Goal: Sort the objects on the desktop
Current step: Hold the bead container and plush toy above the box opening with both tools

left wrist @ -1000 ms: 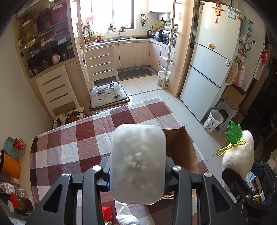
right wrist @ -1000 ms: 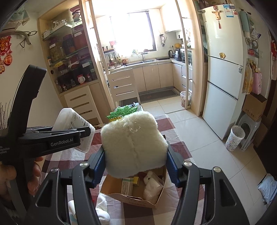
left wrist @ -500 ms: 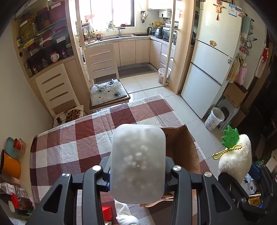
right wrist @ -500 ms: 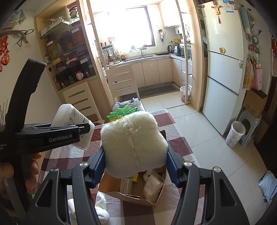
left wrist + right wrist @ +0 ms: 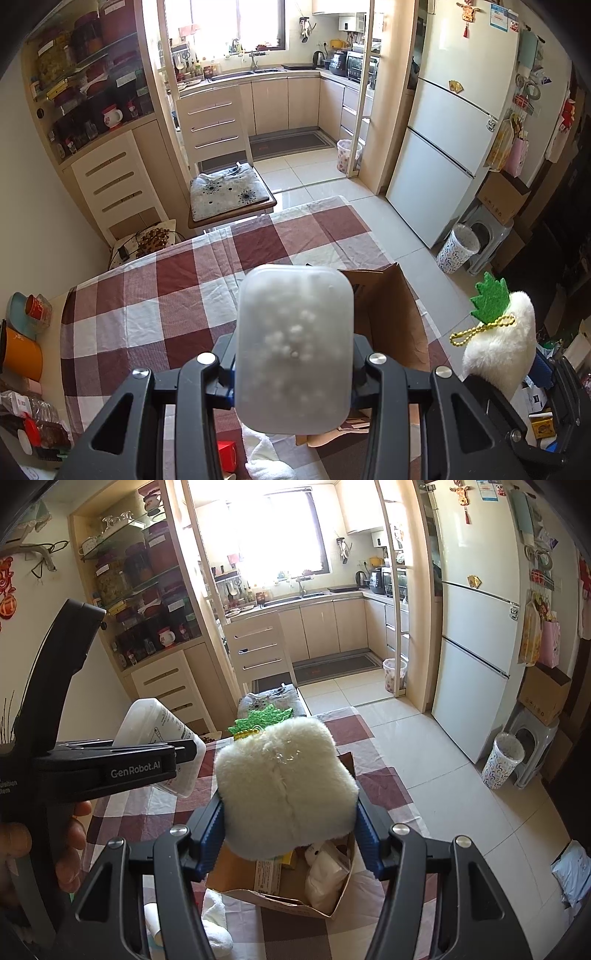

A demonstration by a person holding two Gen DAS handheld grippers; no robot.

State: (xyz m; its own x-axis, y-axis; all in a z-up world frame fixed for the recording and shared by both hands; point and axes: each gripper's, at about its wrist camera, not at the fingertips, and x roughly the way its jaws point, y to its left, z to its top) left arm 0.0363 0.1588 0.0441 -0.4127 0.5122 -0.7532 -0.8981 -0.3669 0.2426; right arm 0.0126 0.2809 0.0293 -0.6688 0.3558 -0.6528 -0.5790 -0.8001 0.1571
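Observation:
My left gripper (image 5: 293, 373) is shut on a frosted plastic box (image 5: 293, 347) with small white balls inside, held above the checked tablecloth (image 5: 147, 306). My right gripper (image 5: 290, 834) is shut on a white plush toy (image 5: 284, 786) with a green felt leaf top (image 5: 260, 718) and a gold bead chain. The same plush toy (image 5: 498, 347) shows at the right of the left wrist view. Below both lies an open cardboard box (image 5: 280, 890) holding a packet and white bags. In the right wrist view the left gripper's body and the plastic box (image 5: 159, 734) sit at the left.
White cloth (image 5: 266, 458) and a small red box (image 5: 227, 456) lie on the table near me. An orange cup (image 5: 20, 356) and jars stand at the left edge. A chair with a cushion (image 5: 225, 190) stands beyond the table; a fridge (image 5: 450, 122) and bins are to the right.
Both grippers keep their hold. The views have tilted slightly, showing a little more of the table and floor; otherwise nothing has moved.

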